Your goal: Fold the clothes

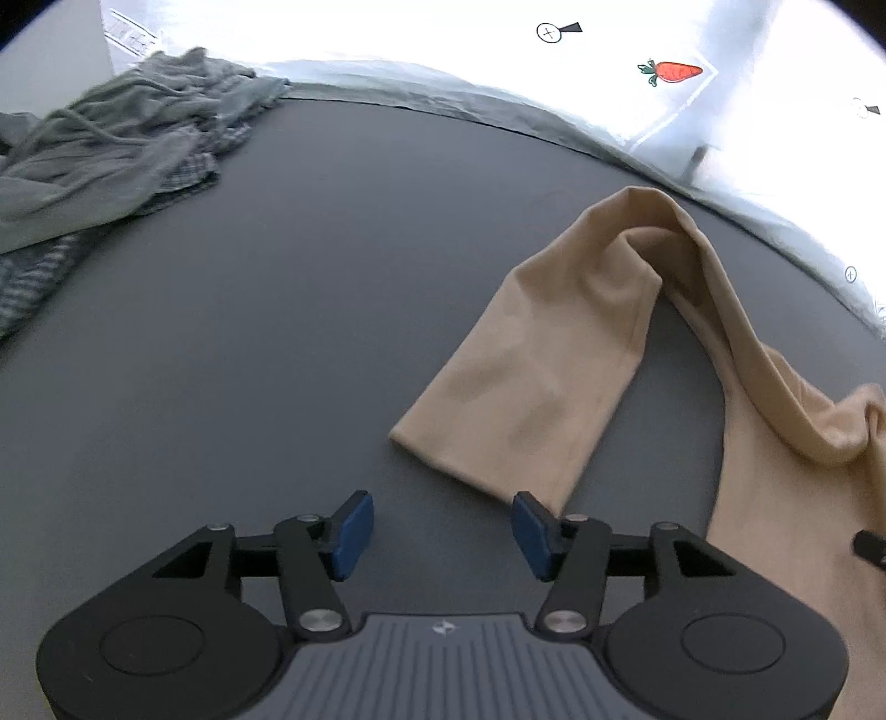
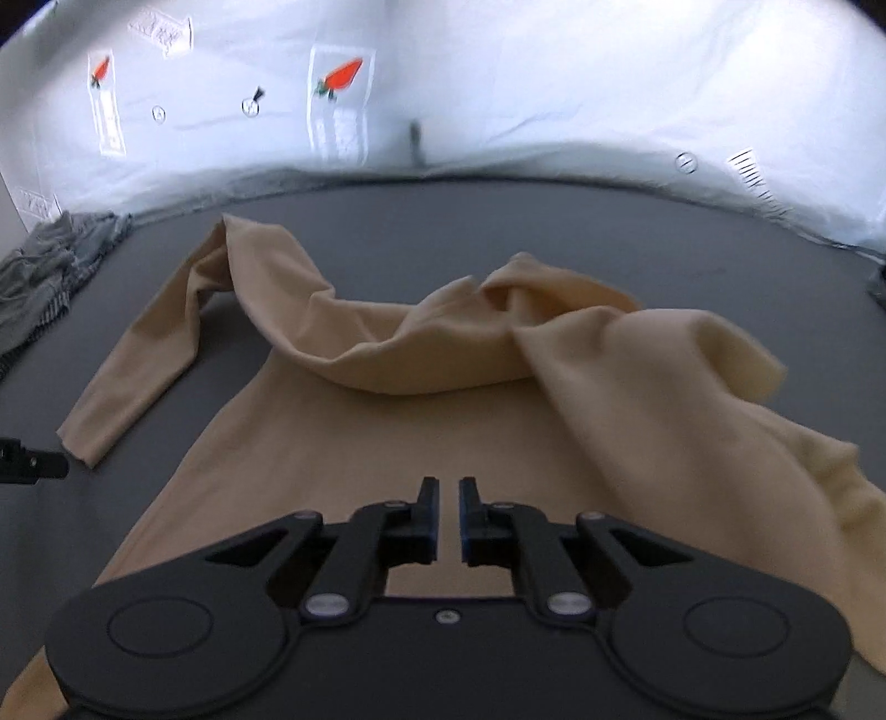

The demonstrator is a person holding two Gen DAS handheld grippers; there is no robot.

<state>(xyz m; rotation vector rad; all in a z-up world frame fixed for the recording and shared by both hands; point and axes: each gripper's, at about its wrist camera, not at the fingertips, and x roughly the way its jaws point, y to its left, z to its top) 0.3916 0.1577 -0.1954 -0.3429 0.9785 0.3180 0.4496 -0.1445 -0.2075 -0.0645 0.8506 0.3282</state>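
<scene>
Looks like a staged recording setup rather than anyone's actual home. The dark grey desk (image 1: 288, 310) is backed by a white sheet (image 2: 554, 83) printed with carrot pictures (image 1: 673, 72) and little circle-and-arrow markers (image 1: 550, 32), which looks like calibration stuff to me. Only clothes on it: a beige long-sleeve top (image 2: 354, 443) spread out and a crumpled grey-green pile (image 1: 111, 149) off to the side.

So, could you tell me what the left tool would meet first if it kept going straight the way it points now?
Probably bare dark table: the left tool, jaws open, points past the cuff of the beige sleeve, which lies just to its right. Farther on is the white sheet. Depth is uncertain.
</scene>
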